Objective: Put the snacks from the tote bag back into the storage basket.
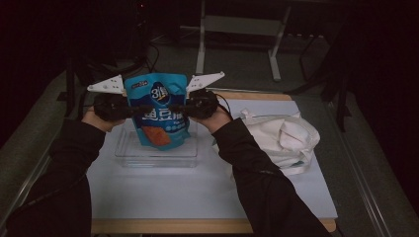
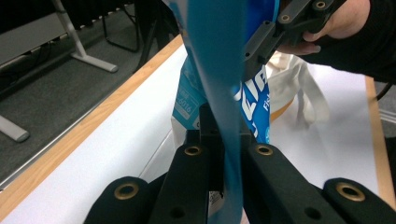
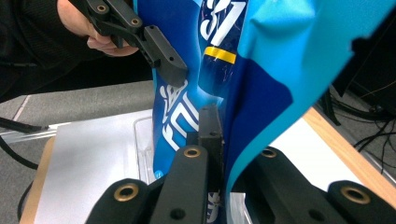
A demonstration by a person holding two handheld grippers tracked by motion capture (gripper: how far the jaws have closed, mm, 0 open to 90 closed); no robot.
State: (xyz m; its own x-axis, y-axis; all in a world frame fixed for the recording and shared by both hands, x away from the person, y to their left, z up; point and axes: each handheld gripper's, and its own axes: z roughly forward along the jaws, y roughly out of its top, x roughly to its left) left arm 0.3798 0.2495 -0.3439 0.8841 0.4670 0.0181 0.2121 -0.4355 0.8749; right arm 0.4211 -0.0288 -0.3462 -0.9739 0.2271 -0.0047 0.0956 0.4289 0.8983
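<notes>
A blue snack pouch [image 1: 158, 106] with white lettering and an orange patch hangs upright above a clear plastic box [image 1: 127, 154]. My left gripper [image 1: 142, 109] is shut on the pouch's left edge, and my right gripper [image 1: 176, 107] is shut on its right edge. In the left gripper view the pouch [image 2: 215, 56] runs edge-on between the jaws of the left gripper [image 2: 225, 122]. In the right gripper view the folded film of the pouch [image 3: 261, 70] is pinched in the right gripper [image 3: 219, 127]. The box [image 3: 143, 135] lies below it.
A crumpled white cloth bag [image 1: 281, 138] lies on the white table mat [image 1: 197, 190], to the right of the box. The table's wooden edge [image 1: 168, 226] runs along the front. Metal stand legs [image 1: 274, 54] stand on the floor behind the table.
</notes>
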